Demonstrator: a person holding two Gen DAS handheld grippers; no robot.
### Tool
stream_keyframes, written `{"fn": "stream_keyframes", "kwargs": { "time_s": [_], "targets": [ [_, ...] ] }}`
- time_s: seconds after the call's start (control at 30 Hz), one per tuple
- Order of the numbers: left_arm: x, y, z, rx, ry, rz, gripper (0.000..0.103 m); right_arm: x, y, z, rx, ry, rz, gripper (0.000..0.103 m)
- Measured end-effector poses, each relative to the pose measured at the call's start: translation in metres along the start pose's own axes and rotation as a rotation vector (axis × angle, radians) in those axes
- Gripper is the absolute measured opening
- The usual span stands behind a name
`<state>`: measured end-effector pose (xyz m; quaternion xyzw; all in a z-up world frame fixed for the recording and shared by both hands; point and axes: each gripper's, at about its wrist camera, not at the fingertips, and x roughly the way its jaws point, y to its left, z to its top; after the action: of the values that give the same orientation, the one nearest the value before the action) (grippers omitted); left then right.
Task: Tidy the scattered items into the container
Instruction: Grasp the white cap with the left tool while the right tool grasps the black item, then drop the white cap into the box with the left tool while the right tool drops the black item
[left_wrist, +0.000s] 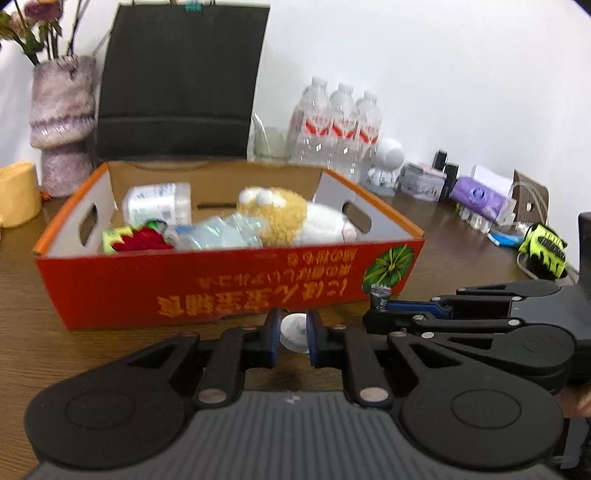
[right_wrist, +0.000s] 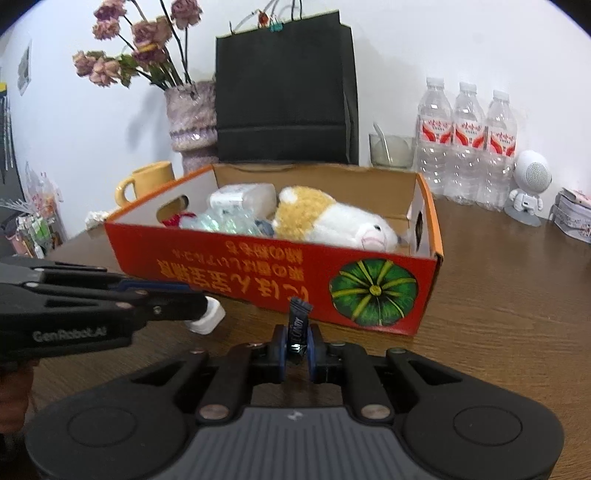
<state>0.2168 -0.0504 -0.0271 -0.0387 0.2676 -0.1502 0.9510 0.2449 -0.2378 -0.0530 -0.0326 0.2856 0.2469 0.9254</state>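
The left gripper (left_wrist: 294, 338) pinches a small, rounded white plastic piece (left_wrist: 293, 329); the right gripper (right_wrist: 297, 349) pinches a slim dark candy sachet (right_wrist: 297, 320) upright. Both angle downward over the wood-grain counter (right_wrist: 498, 317), just before the red cardboard box (right_wrist: 258, 273) holding a fuzzy plush toy (right_wrist: 332, 219).

A matt printed cardboard box (right_wrist: 295, 273) sits on the smooth wood-grain tabletop (right_wrist: 498, 314), holding a fuzzy plush toy (right_wrist: 332, 218) and a glossy crinkled clear plastic bottle (left_wrist: 218, 232).
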Motion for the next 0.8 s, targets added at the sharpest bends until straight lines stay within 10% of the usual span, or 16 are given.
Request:
{"fn": "stream_keyframes", "kwargs": {
  "time_s": [0.5,0.8],
  "targets": [
    [-0.028,0.050,0.069,-0.057,-0.277,0.130,0.015,-0.006,0.008,0.078,0.019,-0.216,-0.004,0.010],
    [0.022,0.078,0.092,-0.091,-0.244,0.168,0.015,0.058,-0.011,0.120,0.089,-0.188,-0.049,0.010]
  ]
}}
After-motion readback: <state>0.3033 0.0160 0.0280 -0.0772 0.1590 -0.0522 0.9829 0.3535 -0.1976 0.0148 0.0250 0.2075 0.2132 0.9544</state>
